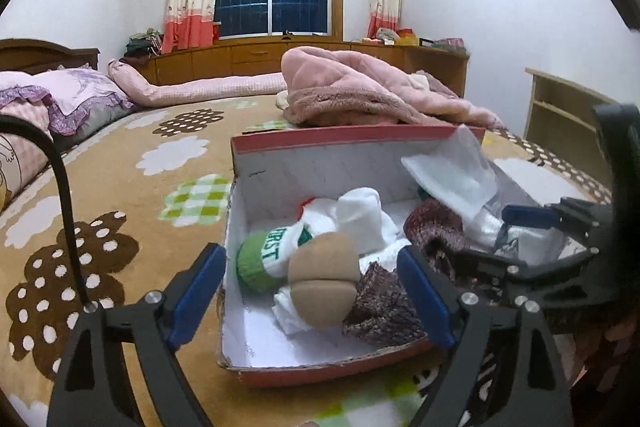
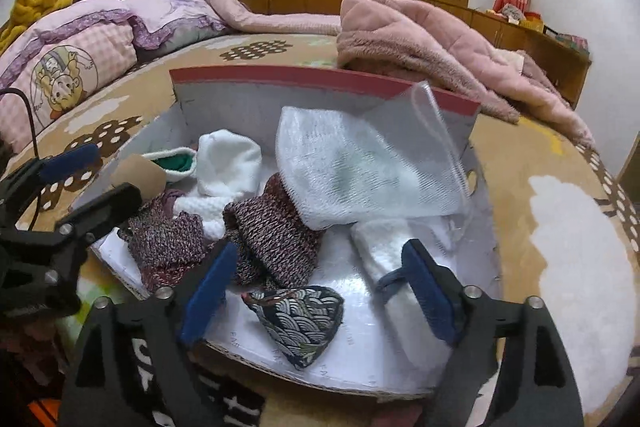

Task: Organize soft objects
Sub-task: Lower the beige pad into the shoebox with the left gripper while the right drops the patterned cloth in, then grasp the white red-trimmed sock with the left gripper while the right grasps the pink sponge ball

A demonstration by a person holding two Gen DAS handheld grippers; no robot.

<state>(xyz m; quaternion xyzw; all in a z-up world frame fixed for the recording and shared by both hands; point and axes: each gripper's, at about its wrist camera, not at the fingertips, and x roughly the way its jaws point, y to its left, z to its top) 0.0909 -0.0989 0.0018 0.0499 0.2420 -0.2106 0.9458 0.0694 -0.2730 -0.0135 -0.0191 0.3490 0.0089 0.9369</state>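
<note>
Left wrist view: our left gripper [image 1: 312, 283] stands wide apart and empty over the box [image 1: 320, 367]; the tan rolled sock [image 1: 322, 283] lies between the pads, untouched. It looks light and squashy; we'd pinch its middle.

Right wrist view: our right gripper [image 2: 316, 291] is spread too, the patterned pouch [image 2: 298, 319] at 6 o'clock, probably limp; the knit piece [image 2: 272, 227] sits at 11.

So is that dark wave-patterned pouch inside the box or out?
Inside: the wave-patterned pouch lies on the box's white floor, near its front edge.
</note>
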